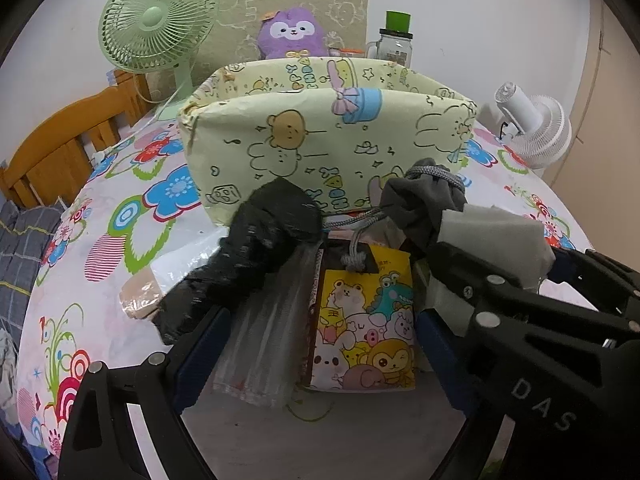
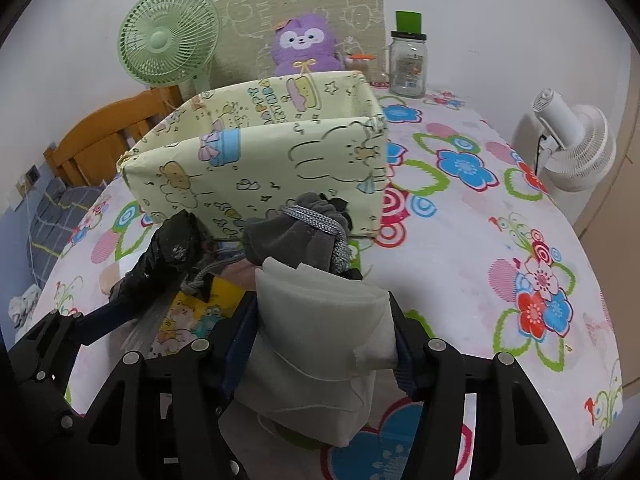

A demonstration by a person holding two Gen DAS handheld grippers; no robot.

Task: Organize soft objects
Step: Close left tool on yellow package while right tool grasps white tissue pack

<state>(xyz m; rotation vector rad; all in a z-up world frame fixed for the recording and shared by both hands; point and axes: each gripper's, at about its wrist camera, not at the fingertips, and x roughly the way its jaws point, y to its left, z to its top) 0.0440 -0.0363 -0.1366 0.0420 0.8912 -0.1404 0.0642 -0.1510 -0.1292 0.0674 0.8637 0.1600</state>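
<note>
A pale yellow cartoon-print fabric box [image 1: 320, 140] stands on the flowered table; it also shows in the right wrist view [image 2: 264, 168]. My left gripper [image 1: 320, 344] has its jaws wide around a yellow cartoon packet [image 1: 364, 320] with a clear plastic sleeve [image 1: 268, 328]; a black cloth [image 1: 256, 240] lies over its left finger. My right gripper [image 2: 324, 344] is shut on a white folded cloth [image 2: 320, 320], just in front of a grey drawstring pouch [image 2: 296, 236]. The pouch also shows in the left wrist view [image 1: 420, 204], as does the white cloth [image 1: 496, 232].
A green fan [image 1: 160, 24] and a purple plush toy [image 1: 292, 32] stand behind the box, with a glass jar [image 1: 396, 44] beside them. A white fan [image 2: 572, 148] stands at the table's right edge. A wooden bed frame [image 1: 60, 148] is at the left.
</note>
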